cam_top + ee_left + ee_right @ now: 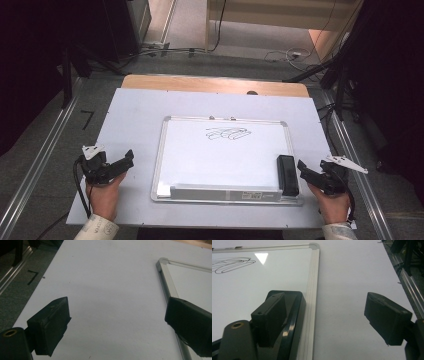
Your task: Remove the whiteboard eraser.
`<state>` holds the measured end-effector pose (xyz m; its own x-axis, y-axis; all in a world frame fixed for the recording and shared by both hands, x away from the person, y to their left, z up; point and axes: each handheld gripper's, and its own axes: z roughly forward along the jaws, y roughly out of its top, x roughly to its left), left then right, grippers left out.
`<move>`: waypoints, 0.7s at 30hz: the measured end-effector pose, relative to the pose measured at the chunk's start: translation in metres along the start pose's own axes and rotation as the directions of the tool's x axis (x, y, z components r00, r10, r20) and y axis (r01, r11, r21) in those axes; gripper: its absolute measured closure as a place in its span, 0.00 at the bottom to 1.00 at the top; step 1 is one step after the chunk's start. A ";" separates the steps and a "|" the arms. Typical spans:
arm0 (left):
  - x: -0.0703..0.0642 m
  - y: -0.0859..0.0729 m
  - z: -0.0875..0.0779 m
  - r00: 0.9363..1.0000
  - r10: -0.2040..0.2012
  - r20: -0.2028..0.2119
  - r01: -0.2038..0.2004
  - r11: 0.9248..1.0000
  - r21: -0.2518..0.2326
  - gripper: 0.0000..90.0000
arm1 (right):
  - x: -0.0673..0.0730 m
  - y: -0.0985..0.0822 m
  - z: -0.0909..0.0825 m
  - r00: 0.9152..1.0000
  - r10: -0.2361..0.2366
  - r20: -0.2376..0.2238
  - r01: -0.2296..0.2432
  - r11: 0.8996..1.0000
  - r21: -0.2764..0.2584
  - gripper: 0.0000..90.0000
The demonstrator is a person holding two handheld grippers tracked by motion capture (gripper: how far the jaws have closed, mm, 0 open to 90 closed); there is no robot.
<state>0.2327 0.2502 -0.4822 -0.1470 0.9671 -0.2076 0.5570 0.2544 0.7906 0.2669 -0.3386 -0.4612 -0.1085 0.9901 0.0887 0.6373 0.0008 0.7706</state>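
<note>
Both pairs of black jaws stand wide apart with nothing between them; the left gripper (129,159) rests on the pale grey table sheet (130,115) just left of the rectangular white whiteboard with a silver metal frame (165,150), and in the left gripper view its jaws frame bare sheet, with the board's top left corner (162,263) near the farther jaw; the right gripper (301,167) lies at the board's right edge, its tips just beside the black rectangular block eraser (287,174), which rests on the board's lower right corner, lengthwise along the right frame; in the right gripper view one jaw hangs over the eraser (294,315), whether touching it I cannot tell, while the other sits well off over the sheet; a black scribble of looping marker lines (227,133) sits on the upper middle of the white surface, well apart from the eraser; each gripper is held in a hand (104,197) coming in from the near edge.
</note>
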 end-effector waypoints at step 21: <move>-0.003 0.000 0.002 1.000 0.007 0.003 -0.007 1.000 0.004 0.07 | 0.038 -0.003 0.012 0.996 -0.081 -0.032 0.082 0.995 0.050 0.21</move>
<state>0.2344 0.2472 -0.4828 -0.1409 0.9689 -0.2035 0.5611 0.2475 0.7899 0.2697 -0.2991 -0.4675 -0.1838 0.9819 0.0464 0.6635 0.0891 0.7429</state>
